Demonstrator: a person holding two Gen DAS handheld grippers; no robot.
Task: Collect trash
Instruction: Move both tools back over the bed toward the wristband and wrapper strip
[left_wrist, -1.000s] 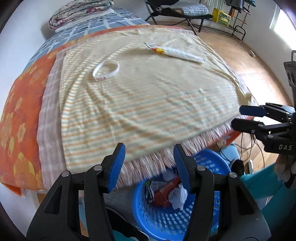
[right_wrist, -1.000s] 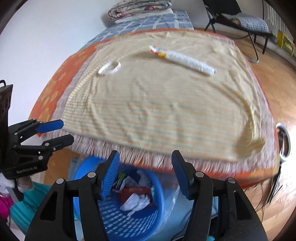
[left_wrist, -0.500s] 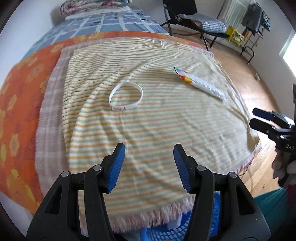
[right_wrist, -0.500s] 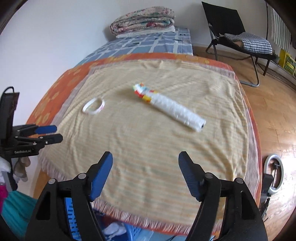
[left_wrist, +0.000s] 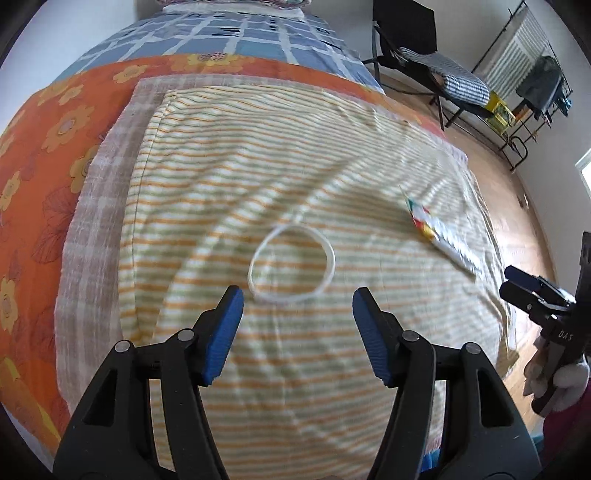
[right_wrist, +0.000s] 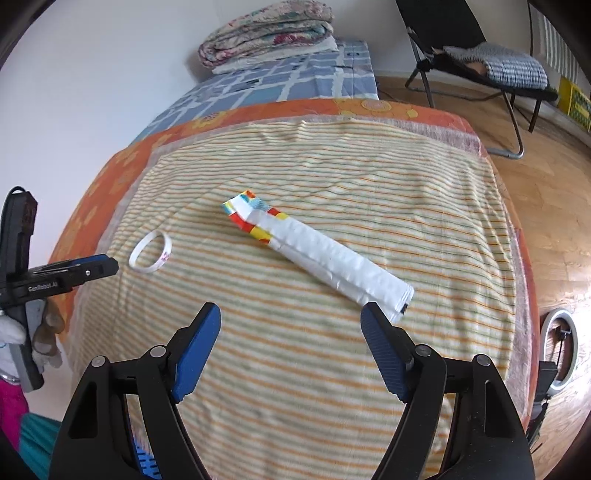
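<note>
A white plastic ring (left_wrist: 291, 264) lies on the striped blanket (left_wrist: 295, 177) just beyond my left gripper (left_wrist: 298, 312), which is open and empty above the blanket. The ring also shows in the right wrist view (right_wrist: 151, 252). A long white wrapper with a red and yellow end (right_wrist: 317, 254) lies just ahead of my right gripper (right_wrist: 291, 334), which is open wide and empty. The wrapper shows at the right in the left wrist view (left_wrist: 441, 236). The left gripper appears side-on at the left of the right wrist view (right_wrist: 107, 264).
A blue basket (right_wrist: 146, 461) peeks out below the bed's near edge. Folded quilts (right_wrist: 266, 33) lie at the head of the bed. A black folding chair (right_wrist: 476, 48) stands on the wood floor to the right. A ring light (right_wrist: 559, 347) sits beside the bed.
Both grippers have moved forward from above the basket over the bed. The ring and the wrapper are now close in front of the fingers. The right gripper opened wider.
</note>
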